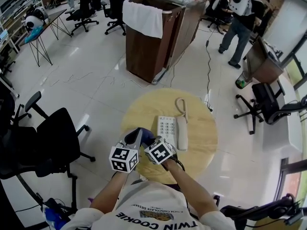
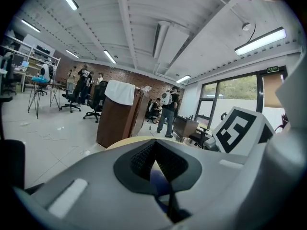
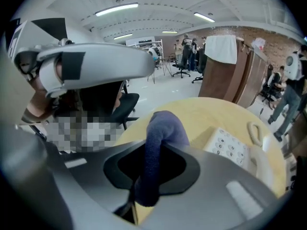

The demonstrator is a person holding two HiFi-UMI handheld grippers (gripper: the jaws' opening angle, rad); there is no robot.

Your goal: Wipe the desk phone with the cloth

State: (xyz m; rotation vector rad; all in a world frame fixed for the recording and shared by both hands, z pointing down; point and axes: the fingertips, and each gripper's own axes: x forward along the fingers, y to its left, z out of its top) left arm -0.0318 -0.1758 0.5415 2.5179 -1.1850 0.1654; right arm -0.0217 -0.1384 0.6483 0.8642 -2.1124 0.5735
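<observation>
Found the right gripper (image 3: pixel 149 166) with jaws pinching a rolled fold of the blue cloth (image 3: pixel 162 128), arching up out of them. Saw the left gripper (image 2: pixel 154 153) with jaws pressed together at the tips; made out only a sliver of blue in the slot behind them, and could not tell whether gripped or merely lying beneath. Could see little of the cloth in the head view, hidden behind the two marker cubes (image 1: pixel 123 158). Placed both grippers at the near edge of the round bench (image 1: pixel 204 150), just near-left of the desk phone (image 1: pixel 167 130). Noted the phone about mid-bench, its handset (image 1: pixel 182 134) lying along its right side, the coiled cord (image 1: pixel 181 104) looping beyond. Found bare wood right of the phone and beyond it. Saw open floor (image 1: pixel 91 90) beyond the phone up to a brown cabinet (image 1: pixel 151 44) draped with a white towel (image 1: pixel 143 18), and a black chair (image 1: pixel 55 143) well left.
</observation>
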